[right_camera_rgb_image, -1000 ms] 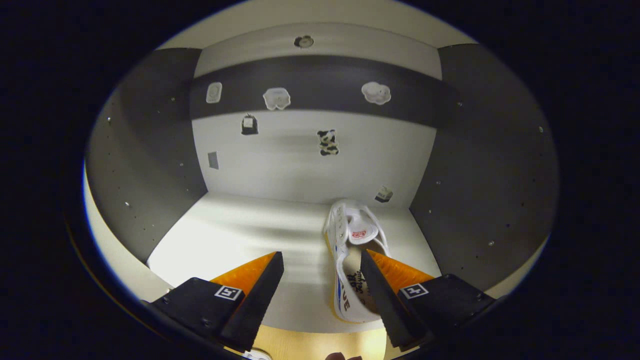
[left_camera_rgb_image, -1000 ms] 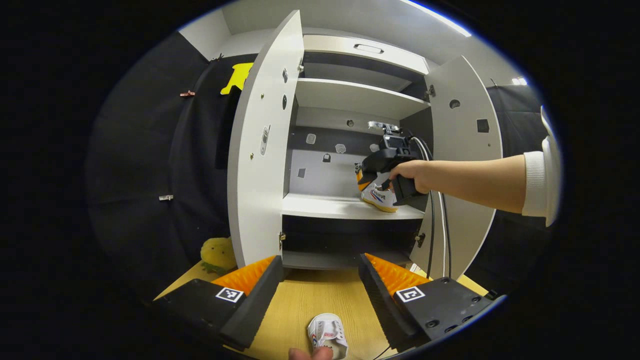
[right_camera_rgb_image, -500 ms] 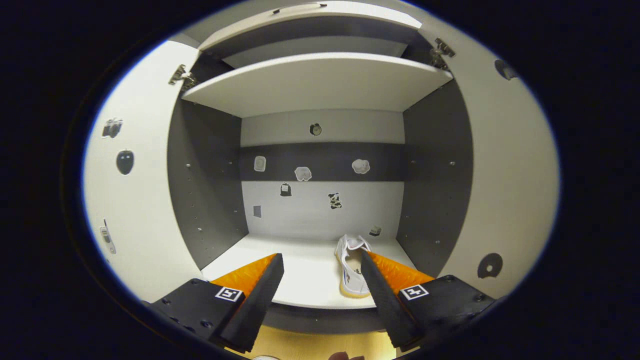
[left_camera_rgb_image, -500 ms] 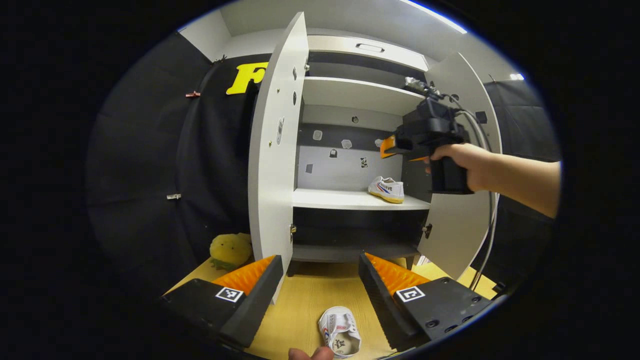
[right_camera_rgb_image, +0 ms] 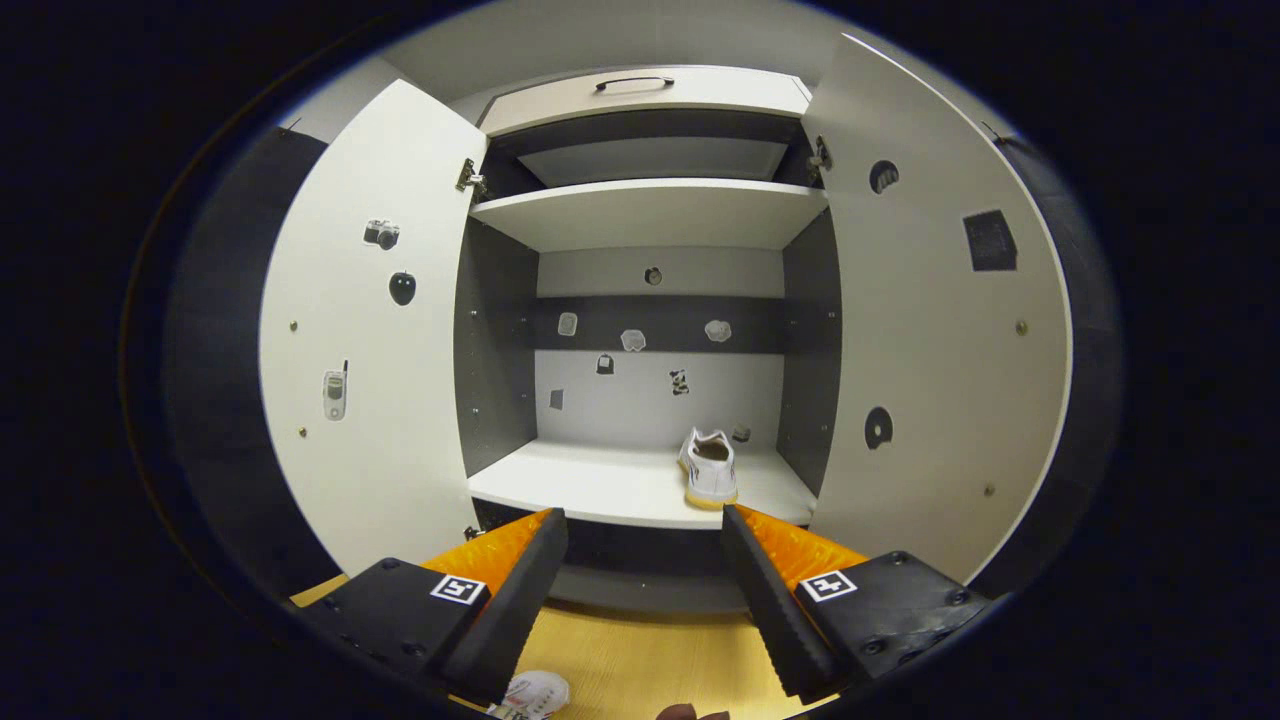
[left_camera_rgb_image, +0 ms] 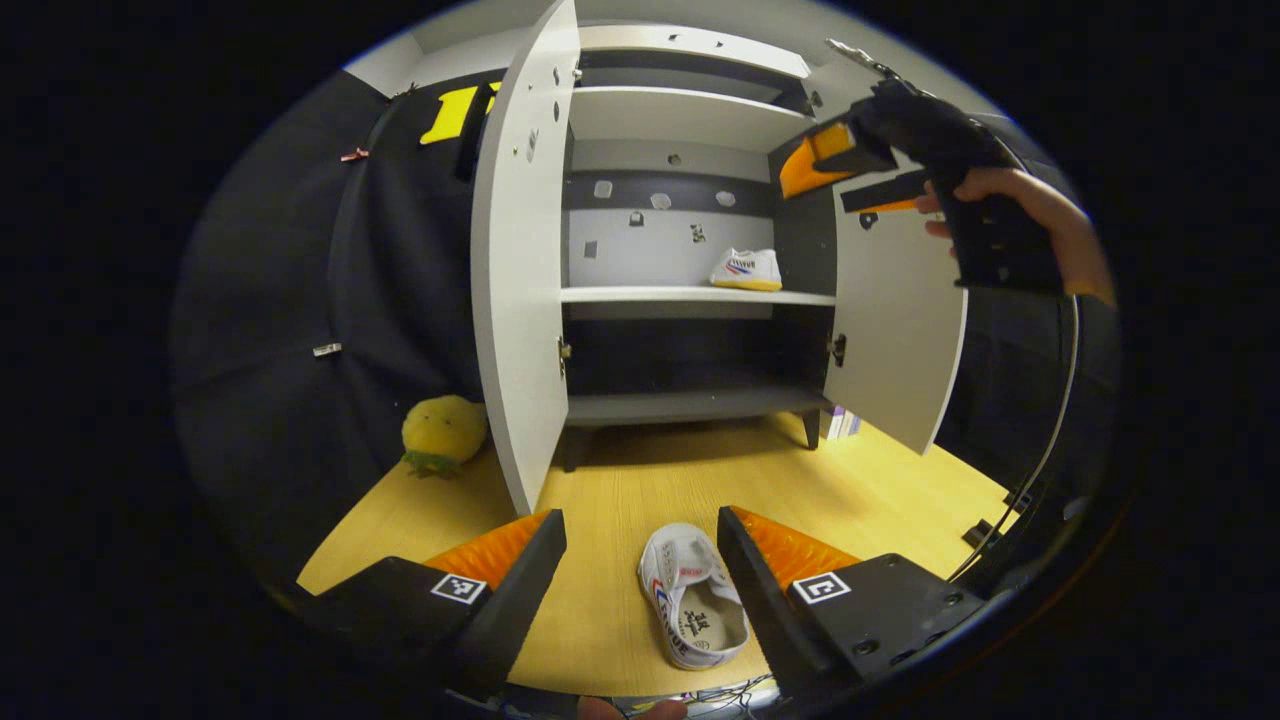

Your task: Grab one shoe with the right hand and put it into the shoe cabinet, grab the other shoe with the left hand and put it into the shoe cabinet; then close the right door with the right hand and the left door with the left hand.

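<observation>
One shoe (left_camera_rgb_image: 747, 270) already parked on the middle shelf (left_camera_rgb_image: 690, 295) of the shoe cabinet (left_camera_rgb_image: 690, 120), over toward the right side, close to the inner wall. Same shoe (right_camera_rgb_image: 709, 468) seen from the right gripper view, heel facing out, sitting near the shelf's front edge. Other shoe (left_camera_rgb_image: 692, 610) lying on the wooden floor (left_camera_rgb_image: 620, 490) in front of the cabinet, opening up, right between the left gripper (left_camera_rgb_image: 640, 535) fingers but not touched by either one. Jaws spread wide there, gripping nothing. Tiny sliver of that floor shoe (right_camera_rgb_image: 533, 693) also peeking in at the bottom of the right gripper view.

Right gripper (right_camera_rgb_image: 645, 530) spread apart too and empty, hanging in front of the cabinet well clear of the shelf. From the left gripper view, same tool (left_camera_rgb_image: 850, 170) up high by the right door (left_camera_rgb_image: 895, 330), held in a hand (left_camera_rgb_image: 1040, 220).

Both doors swung open: left door (left_camera_rgb_image: 520, 270) edge-on and sticking out toward the camera, partly blocking the cabinet's left side. Little stickers on the back panel (right_camera_rgb_image: 655, 400) and on the door insides. Yellow plush thing (left_camera_rgb_image: 443, 432) on the floor left of the left door, maybe a stuffed fruit, hard to tell. Cable (left_camera_rgb_image: 1050, 440) dangling down at the right. Something stacked behind the right door's lower corner, too small to make out.
</observation>
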Available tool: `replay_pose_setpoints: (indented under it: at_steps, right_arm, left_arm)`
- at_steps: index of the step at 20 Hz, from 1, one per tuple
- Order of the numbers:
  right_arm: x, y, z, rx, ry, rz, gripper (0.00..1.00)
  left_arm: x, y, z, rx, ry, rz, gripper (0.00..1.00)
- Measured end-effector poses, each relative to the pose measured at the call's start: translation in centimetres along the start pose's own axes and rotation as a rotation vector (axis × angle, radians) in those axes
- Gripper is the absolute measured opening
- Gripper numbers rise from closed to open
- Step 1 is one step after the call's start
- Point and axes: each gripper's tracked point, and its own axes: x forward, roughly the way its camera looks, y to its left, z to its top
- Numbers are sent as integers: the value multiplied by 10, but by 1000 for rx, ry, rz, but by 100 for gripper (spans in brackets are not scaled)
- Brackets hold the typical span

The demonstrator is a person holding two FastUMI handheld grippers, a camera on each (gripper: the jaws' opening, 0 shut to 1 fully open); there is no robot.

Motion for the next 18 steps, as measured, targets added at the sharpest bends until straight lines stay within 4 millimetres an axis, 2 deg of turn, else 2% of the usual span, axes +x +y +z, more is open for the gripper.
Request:
replay_pose_setpoints:
  at_steps: [2, 3, 7, 9, 11, 13, 15, 18]
  right_arm:
    - [-19, -3, -7, 7, 25, 3, 98]
    - [-16, -2, -6, 8, 35, 0, 98]
    - [-39, -11, -11, 5, 56, -18, 98]
    - [-50, -18, -18, -6, 75, -25, 98]
    - [-58, -26, -25, -34, 95, -39, 98]
    - [-66, -33, -29, -44, 112, -47, 98]
    - [-70, -40, -30, -53, 116, -57, 98]
    - [-75, -50, -34, -81, 125, -66, 98]
  left_arm:
    - [8, -6, -28, -2, 50, -15, 95]
    - [13, -9, -42, 5, 79, -21, 95]
    - [37, -11, -96, 59, 168, -12, 95]
    - [51, -12, -116, 50, 200, -16, 93]
    - [66, -14, -129, 28, 225, -18, 91]
    - [83, -14, -134, 19, 226, -14, 89]
    - [101, -14, -135, 23, 217, -12, 82]
    - [128, -12, -138, 34, 218, -8, 64]
